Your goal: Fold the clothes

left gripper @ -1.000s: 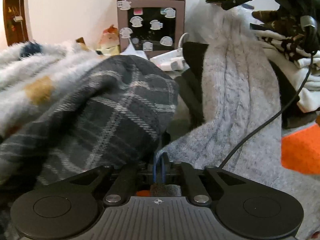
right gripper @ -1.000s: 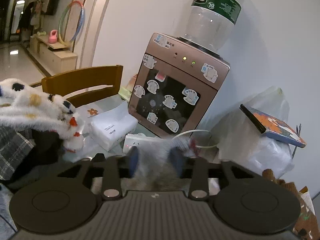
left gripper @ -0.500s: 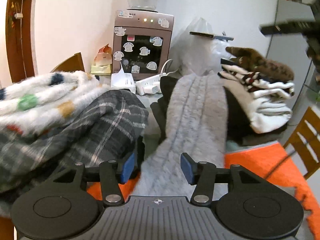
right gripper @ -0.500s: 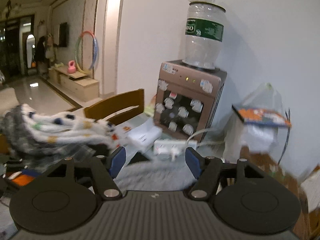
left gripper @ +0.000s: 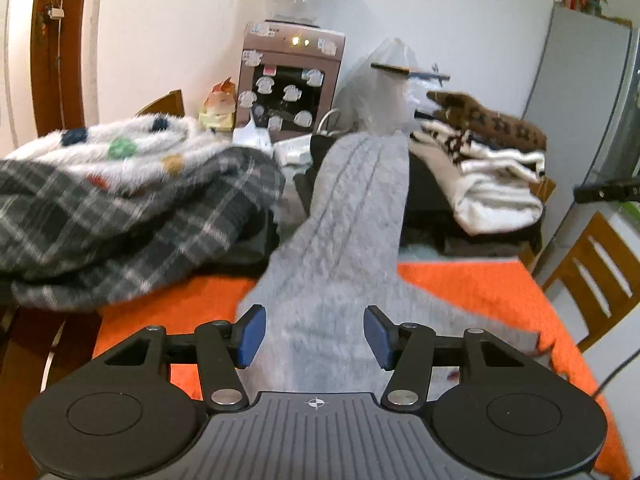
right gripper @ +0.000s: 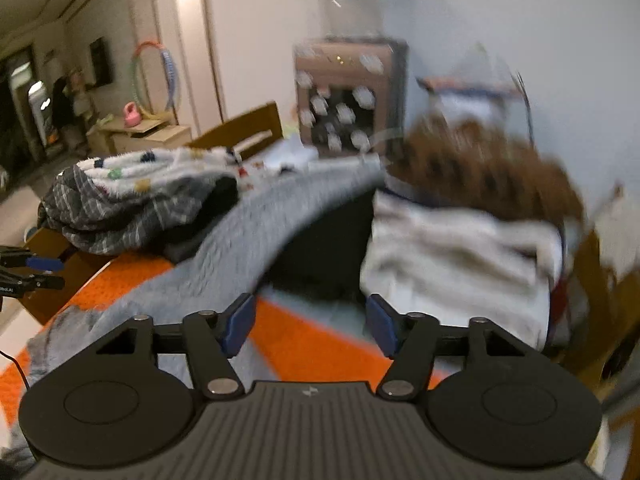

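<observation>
A long grey knit garment [left gripper: 340, 220] lies stretched over the orange table cover [left gripper: 460, 280], its far end draped over dark clothes. My left gripper [left gripper: 314, 336] hovers above the near end. Its jaws are opening, and the blue pads [left gripper: 250, 336] stand on either side of the knit without pressing it. In the blurred right wrist view the same grey garment [right gripper: 240, 248] runs diagonally to the left. My right gripper [right gripper: 309, 326] is over the orange table cover [right gripper: 304, 344], its jaws closing with nothing gripped between them. The left gripper's fingertips [right gripper: 36, 264] show at the left edge.
A loose heap of grey plaid and fluffy dotted white clothes [left gripper: 120, 208] fills the left. A folded stack of white and brown clothes [left gripper: 492, 172] sits at the right. A water dispenser [left gripper: 292, 80] stands behind, with a wooden chair [left gripper: 592, 272] at the table's right.
Both grippers held the grey fabric a second ago, then let go and drew back toward the near side. The right wrist view has swung right, and the garment now lies flat.
</observation>
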Motion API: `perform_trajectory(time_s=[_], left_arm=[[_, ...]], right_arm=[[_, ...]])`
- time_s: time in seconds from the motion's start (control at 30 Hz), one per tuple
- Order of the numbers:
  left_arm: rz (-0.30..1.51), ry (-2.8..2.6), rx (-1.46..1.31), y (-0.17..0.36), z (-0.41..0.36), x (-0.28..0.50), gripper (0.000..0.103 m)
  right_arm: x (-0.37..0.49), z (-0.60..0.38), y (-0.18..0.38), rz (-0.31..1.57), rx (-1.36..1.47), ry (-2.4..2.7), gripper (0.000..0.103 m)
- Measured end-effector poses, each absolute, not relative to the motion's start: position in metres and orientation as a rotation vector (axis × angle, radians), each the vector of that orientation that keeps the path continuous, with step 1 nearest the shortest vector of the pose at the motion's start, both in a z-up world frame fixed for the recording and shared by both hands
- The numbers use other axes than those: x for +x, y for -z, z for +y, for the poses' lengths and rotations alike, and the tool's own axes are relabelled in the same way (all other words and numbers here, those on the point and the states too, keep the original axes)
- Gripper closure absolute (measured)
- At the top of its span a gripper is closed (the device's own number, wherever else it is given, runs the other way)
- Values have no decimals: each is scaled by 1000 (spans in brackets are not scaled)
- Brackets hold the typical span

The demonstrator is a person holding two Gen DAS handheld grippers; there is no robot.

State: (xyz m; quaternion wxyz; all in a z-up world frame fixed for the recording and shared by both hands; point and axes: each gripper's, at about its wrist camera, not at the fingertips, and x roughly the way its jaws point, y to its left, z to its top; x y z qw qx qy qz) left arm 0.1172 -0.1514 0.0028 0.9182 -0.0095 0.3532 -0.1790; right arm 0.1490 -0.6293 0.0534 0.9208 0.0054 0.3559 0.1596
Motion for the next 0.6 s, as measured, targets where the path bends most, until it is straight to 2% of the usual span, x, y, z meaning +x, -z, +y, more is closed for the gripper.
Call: perform_trajectory(time_s=[0.13,0.2,0.27,0.43,0.5,0.57,0.6], left_arm=[[767,356,-15,18,-153,92,46],[787,353,4,31,-156,81,46],[812,355,12,43,-160,70,46],[870,368,61,71,-167,44,46],[906,349,83,80,-167,36,46],[933,318,87,87,-163,29,46],[941,297,78,89,-158,26,46]], right_arm=[[111,-648,-8,791,114,-277,57],[92,-655,16,812,174,-241,69],[76,-660,37,825,235,-213,71],[47,-659,80,856,315,-185,69],[42,-652,95,886,294,-207,53],[41,-644,108,907,254,-228,45],[41,-640,113,914,230,-237,44]])
